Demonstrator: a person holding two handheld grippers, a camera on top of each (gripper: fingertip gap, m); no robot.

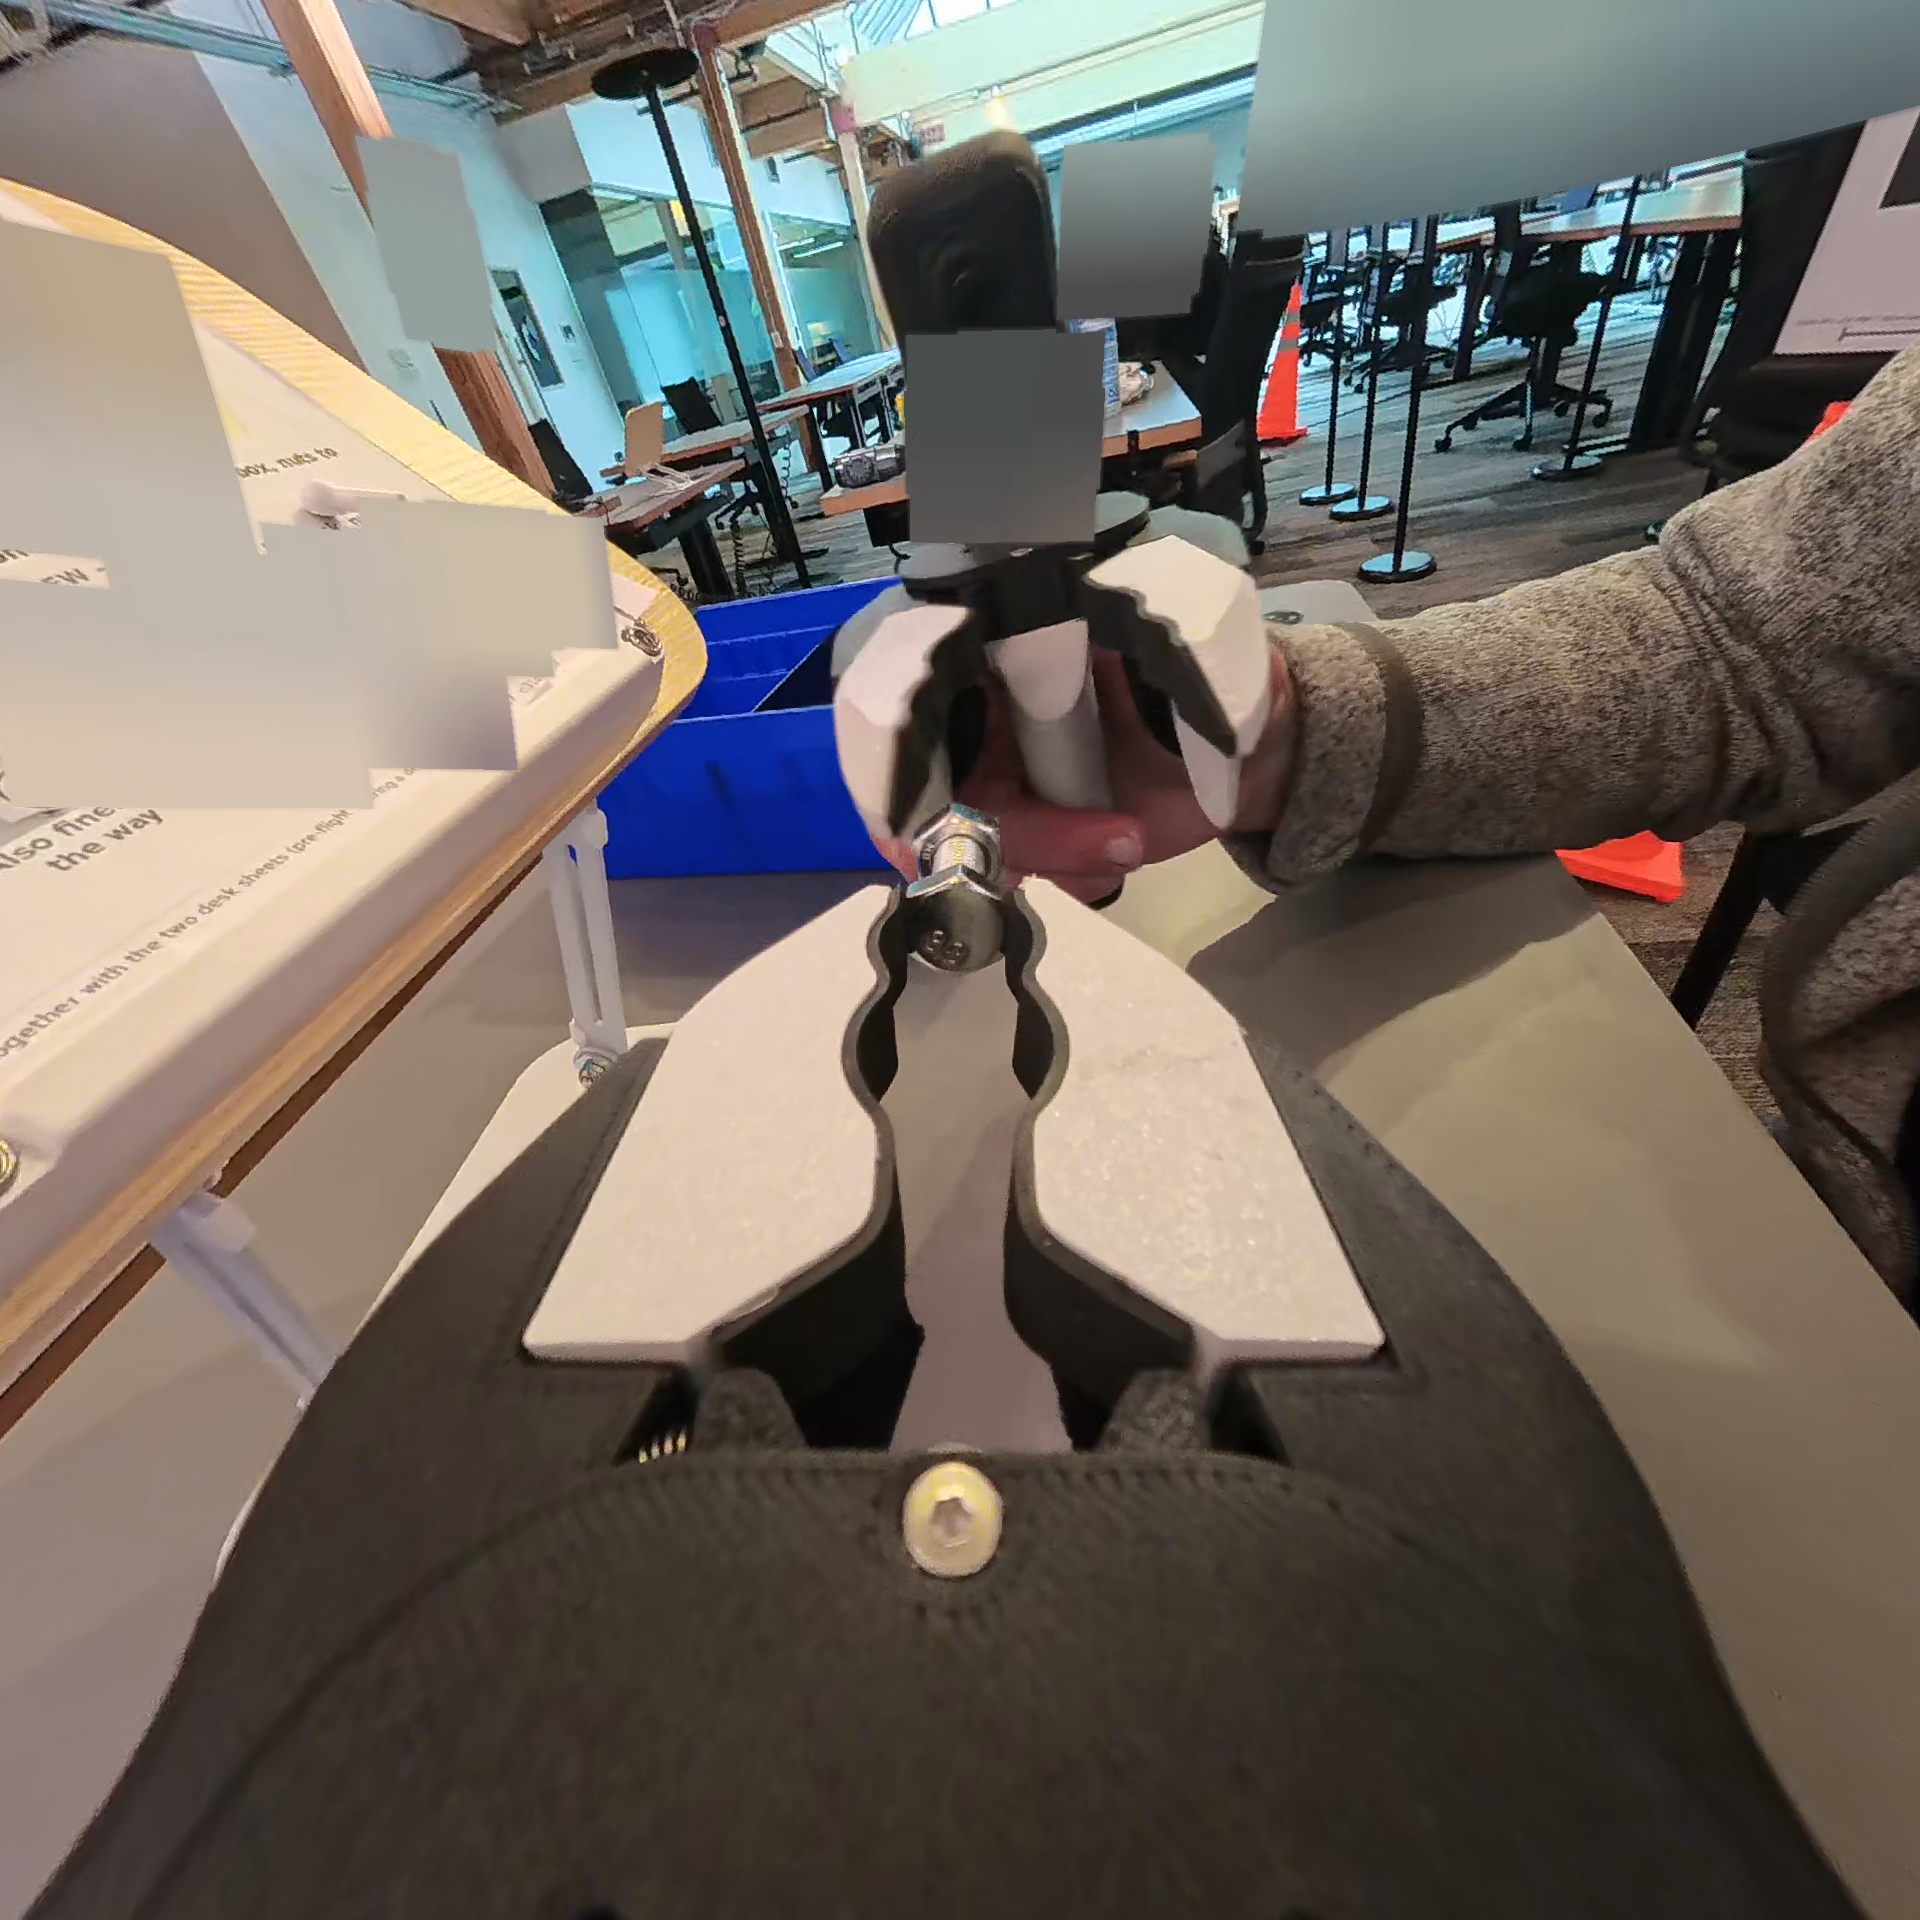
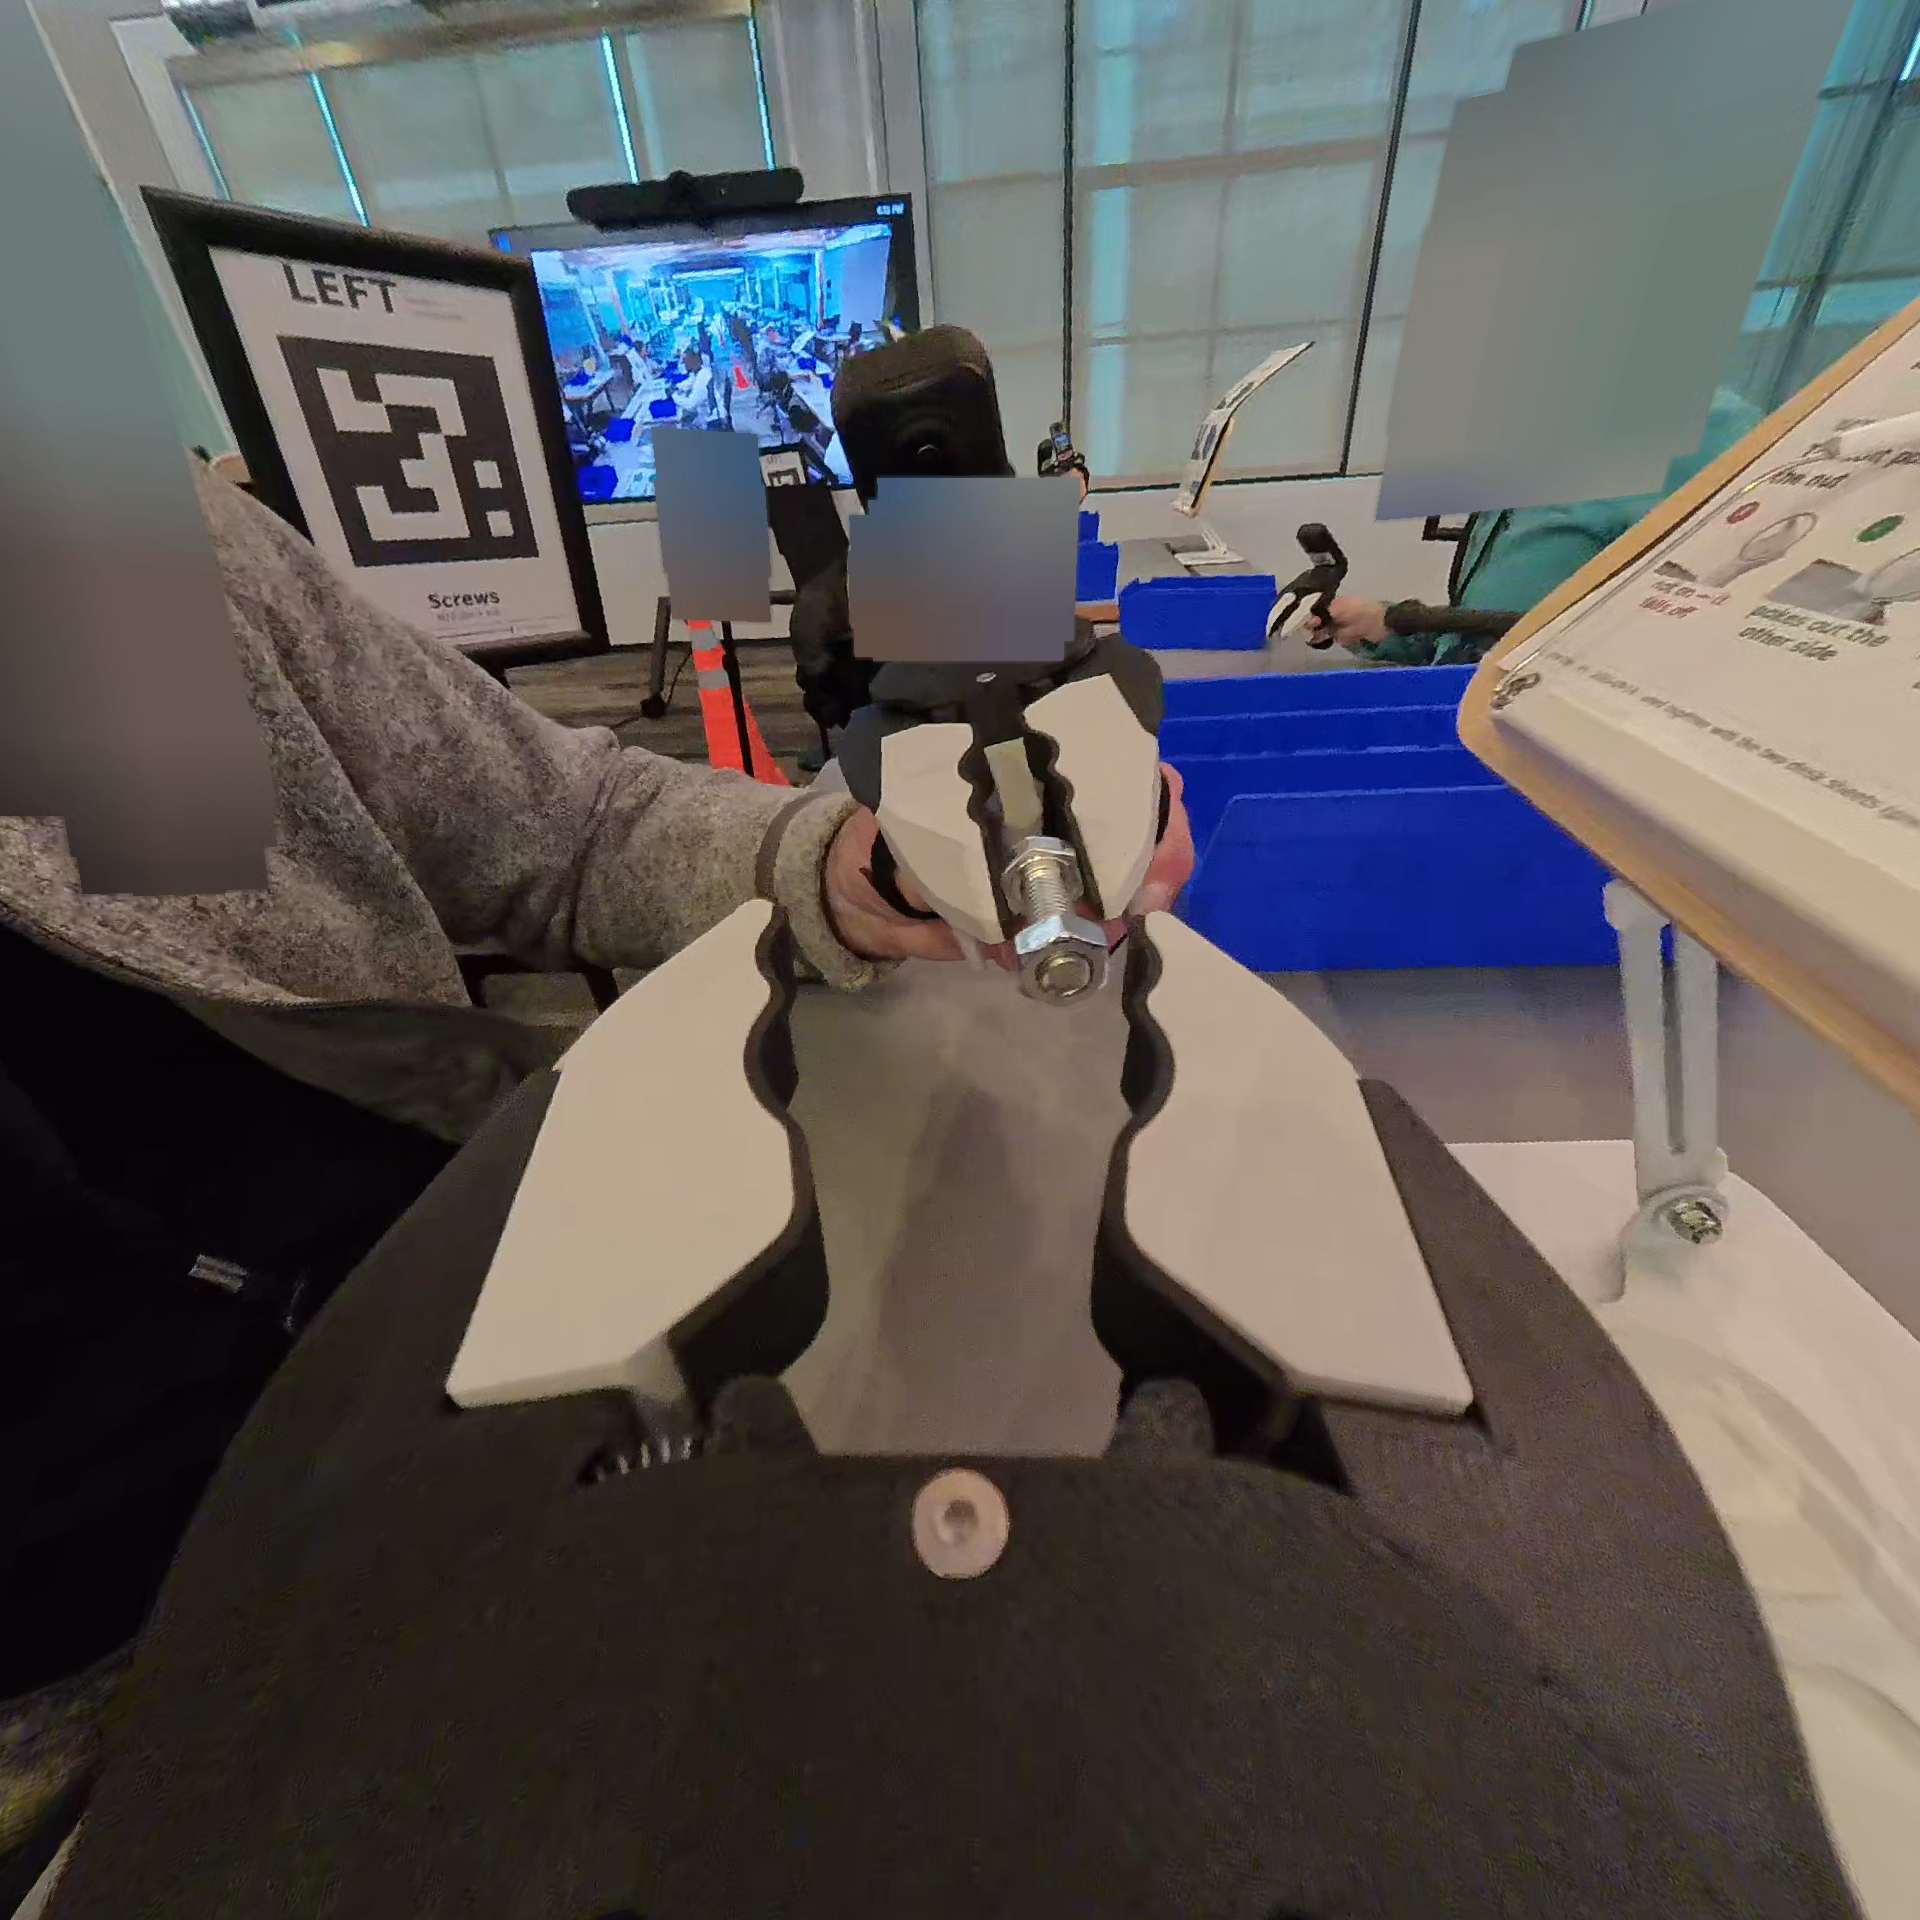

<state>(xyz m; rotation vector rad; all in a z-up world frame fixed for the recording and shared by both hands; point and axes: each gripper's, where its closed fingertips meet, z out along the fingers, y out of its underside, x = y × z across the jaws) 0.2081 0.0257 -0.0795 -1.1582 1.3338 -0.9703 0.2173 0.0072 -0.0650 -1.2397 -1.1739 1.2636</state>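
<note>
Bolt (image 1: 954,914) head clamped in left tool (image 1: 956,940), nut (image 2: 1060,940) end between gaping right tool (image 2: 956,935) fingers, untouched.

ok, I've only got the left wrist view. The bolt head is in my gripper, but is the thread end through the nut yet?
Observer: Yes. The right wrist view looks at the bolt end-on. The thread end shows inside the nut, roughly level with its outer face.
Operator: Is the right gripper on the nut?
Observer: No. The right gripper is wide open. The nut sits between its fingers, close to the one on that view's right, with a wide gap to the other.
Operator: What's behind the left gripper?
Observer: A framed marker board stands past the grey sleeve, with a screen beside it.
</note>
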